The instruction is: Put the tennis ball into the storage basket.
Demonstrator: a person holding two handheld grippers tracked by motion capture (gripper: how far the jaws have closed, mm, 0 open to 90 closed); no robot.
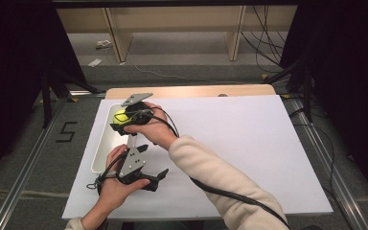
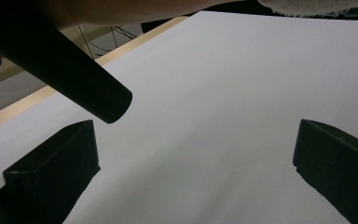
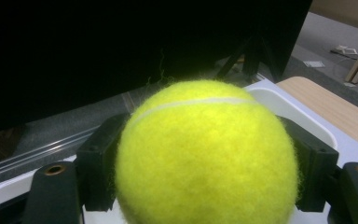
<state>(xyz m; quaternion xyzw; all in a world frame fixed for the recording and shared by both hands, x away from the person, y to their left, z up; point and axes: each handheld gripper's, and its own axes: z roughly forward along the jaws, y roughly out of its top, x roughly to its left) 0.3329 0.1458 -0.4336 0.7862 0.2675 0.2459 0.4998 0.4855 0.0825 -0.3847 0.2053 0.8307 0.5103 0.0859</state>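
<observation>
Right hand-held gripper (image 1: 120, 120) clamped on tennis ball (image 3: 205, 154) over white bin (image 1: 106, 139), left hand-held gripper (image 2: 196, 158) wide open, empty

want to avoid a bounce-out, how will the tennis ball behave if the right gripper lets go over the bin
The tennis ball is round, so it will probably roll once freed. Its fuzzy felt likely grips the right gripper's pads well, so slipping seems unlikely. It looks light and springy, so it may bounce inside the white bin.
</observation>
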